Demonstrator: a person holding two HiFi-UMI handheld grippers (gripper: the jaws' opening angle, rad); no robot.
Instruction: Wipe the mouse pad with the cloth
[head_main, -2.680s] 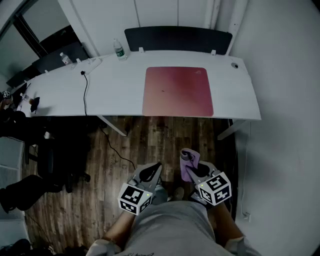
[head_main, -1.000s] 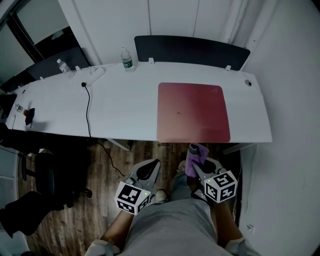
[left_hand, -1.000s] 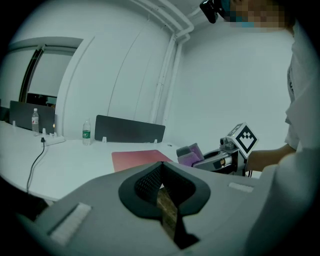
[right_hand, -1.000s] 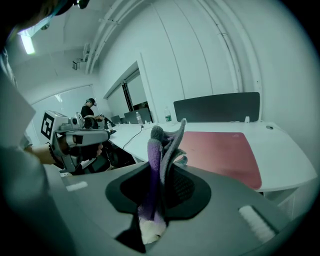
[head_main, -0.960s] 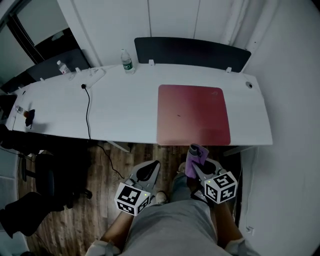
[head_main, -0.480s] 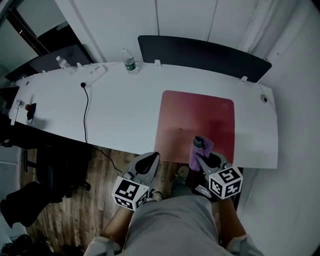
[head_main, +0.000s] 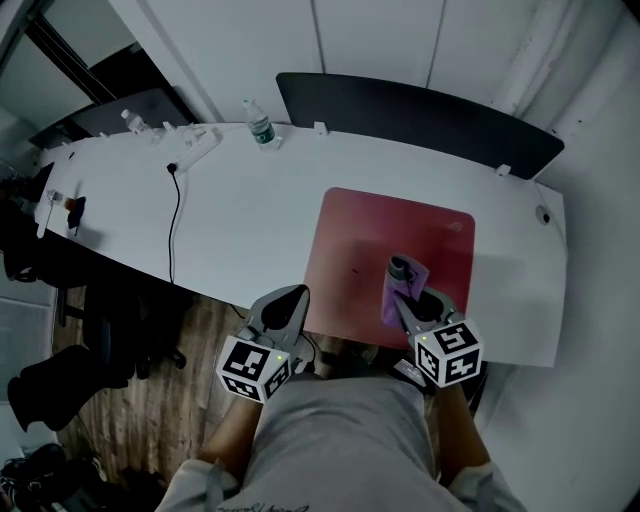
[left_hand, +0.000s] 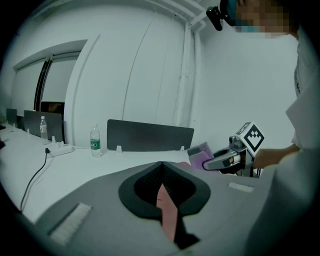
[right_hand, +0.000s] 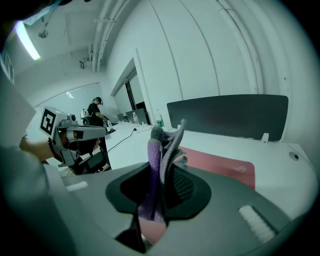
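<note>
My right gripper (head_main: 408, 303) pinches the purple cloth (head_main: 401, 281), which is bunched upright between its jaws, above the near part of the red mouse pad (head_main: 380, 232) on the white desk (head_main: 240, 220). My left gripper (head_main: 288, 300) hovers at the desk's near edge, jaws pressed together and empty.

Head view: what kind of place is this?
Most likely an office workspace: a long white desk with a dark divider panel along its far edge, a power strip and black cable on top, and a red mouse pad.
</note>
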